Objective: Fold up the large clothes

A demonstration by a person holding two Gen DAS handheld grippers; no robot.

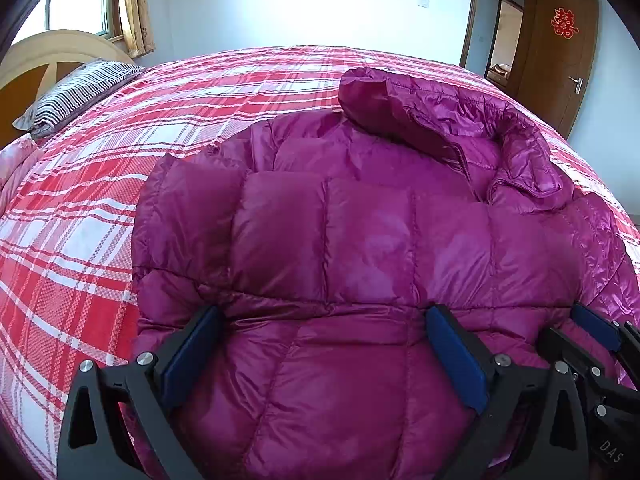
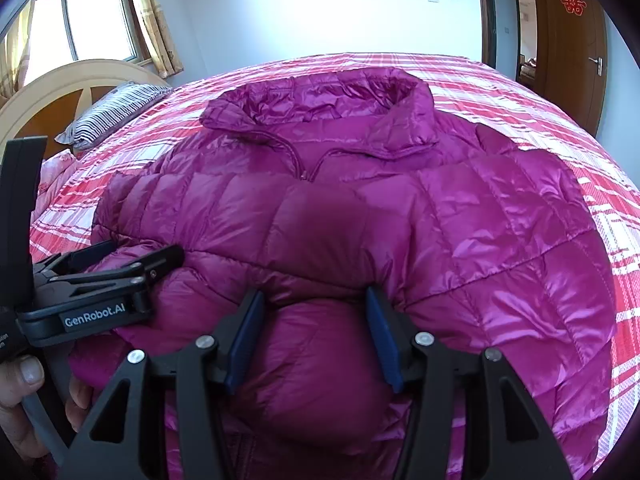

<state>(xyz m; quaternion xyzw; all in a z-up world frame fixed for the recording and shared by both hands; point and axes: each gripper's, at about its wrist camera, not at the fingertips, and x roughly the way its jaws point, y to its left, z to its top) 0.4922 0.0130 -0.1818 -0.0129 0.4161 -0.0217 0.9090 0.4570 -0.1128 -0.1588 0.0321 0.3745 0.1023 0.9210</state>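
Note:
A shiny magenta down jacket [image 1: 360,240] lies spread on the bed with its collar [image 2: 320,100] at the far side and the zip closed. A sleeve or side panel is folded across the front. My left gripper [image 1: 324,314] stands wide open over the jacket's near part, and puffy fabric lies between its blue pads without being squeezed. From the right wrist view it shows side-on at the left [image 2: 144,254], held by a person's hand [image 2: 28,392]. My right gripper [image 2: 314,300] is shut on a bulging fold of the jacket [image 2: 316,264]. It also shows at the right edge [image 1: 580,332].
The bed carries a red and white checked cover [image 1: 80,240]. A striped pillow [image 1: 76,92] and a curved headboard [image 2: 60,84] are at the far left. A window with curtains [image 2: 100,12] is behind them, and a brown door [image 1: 560,60] stands open at the far right.

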